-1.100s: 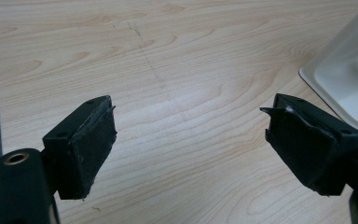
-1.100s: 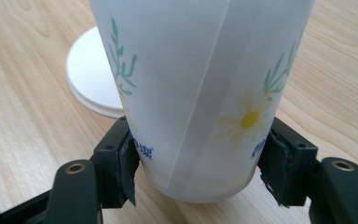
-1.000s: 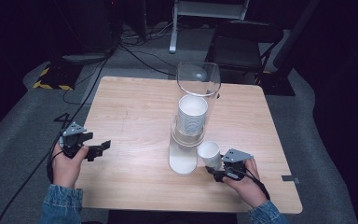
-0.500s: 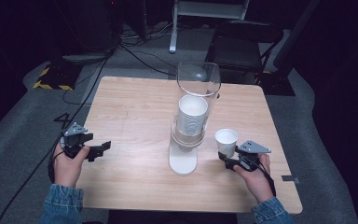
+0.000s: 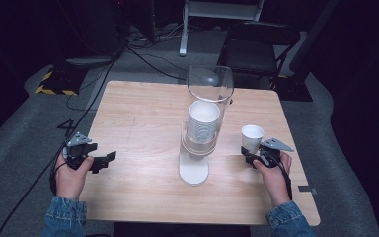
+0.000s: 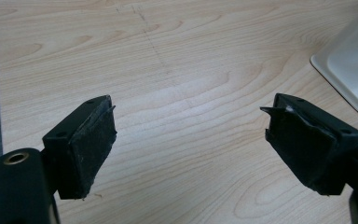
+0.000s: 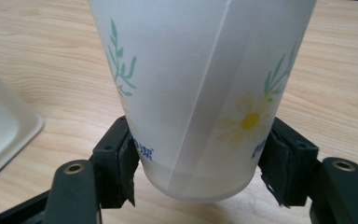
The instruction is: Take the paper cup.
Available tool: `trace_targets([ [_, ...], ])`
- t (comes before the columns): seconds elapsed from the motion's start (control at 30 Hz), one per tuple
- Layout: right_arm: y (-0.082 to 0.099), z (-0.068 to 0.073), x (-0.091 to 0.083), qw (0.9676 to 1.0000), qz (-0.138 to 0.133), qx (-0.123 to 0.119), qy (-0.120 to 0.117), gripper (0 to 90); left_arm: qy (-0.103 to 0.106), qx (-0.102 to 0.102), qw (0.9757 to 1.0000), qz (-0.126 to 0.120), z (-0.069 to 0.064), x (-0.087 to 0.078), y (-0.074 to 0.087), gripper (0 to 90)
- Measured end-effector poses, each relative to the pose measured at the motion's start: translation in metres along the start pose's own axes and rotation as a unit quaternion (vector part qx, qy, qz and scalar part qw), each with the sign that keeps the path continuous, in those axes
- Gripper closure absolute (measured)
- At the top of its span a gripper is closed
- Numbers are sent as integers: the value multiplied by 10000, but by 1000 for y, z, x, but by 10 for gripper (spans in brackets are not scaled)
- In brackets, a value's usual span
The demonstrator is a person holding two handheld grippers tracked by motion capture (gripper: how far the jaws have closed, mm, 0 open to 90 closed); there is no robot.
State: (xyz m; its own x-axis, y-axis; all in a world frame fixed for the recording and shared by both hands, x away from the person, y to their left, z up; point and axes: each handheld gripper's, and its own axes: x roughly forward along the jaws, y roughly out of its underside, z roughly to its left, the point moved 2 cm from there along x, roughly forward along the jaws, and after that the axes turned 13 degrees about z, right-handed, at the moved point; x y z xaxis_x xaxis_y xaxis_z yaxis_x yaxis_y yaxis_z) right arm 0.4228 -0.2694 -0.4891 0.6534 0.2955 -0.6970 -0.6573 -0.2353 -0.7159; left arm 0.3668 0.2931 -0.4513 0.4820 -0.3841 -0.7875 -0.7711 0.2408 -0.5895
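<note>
A paper cup (image 5: 252, 137), right of centre in the high view, is clamped near its base by the right gripper (image 5: 254, 157), upright, apparently for setting down clear of the dispenser (image 5: 203, 128). The cup is smooth, tapered and flower-printed. The left gripper (image 5: 103, 162), lower left, is held apart and empty over the wood-grain table (image 5: 138, 113).

The high view looks forward and down from above the person's side, taking in the whole wooden table (image 5: 143, 123) from a distance. The left gripper view sits low and close over the tabletop, facing along its jaws toward the white base (image 6: 354, 65) of the cup dispenser (image 5: 202, 133). The right gripper view, very near a paper cup (image 7: 200, 88), catches that same base (image 7: 0, 135) at its left edge.
</note>
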Motion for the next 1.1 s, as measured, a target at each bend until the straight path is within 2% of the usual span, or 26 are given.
trace_targets([
  [0.2,-5,-6,13,9997,123,185,95,356,-3,7,10000,22,1,0,2,155],
  [0.37,-4,-7,21,9989,363,240,143,356,-12,-14,10000,30,1,1,3,155],
  [0.77,1,-5,28,9972,708,92,202,354,16,-6,10000,82,0,3,3,155],
  [1.1,4,-3,30,9964,818,4,223,352,15,-41,10000,45,1,2,3,155],
])
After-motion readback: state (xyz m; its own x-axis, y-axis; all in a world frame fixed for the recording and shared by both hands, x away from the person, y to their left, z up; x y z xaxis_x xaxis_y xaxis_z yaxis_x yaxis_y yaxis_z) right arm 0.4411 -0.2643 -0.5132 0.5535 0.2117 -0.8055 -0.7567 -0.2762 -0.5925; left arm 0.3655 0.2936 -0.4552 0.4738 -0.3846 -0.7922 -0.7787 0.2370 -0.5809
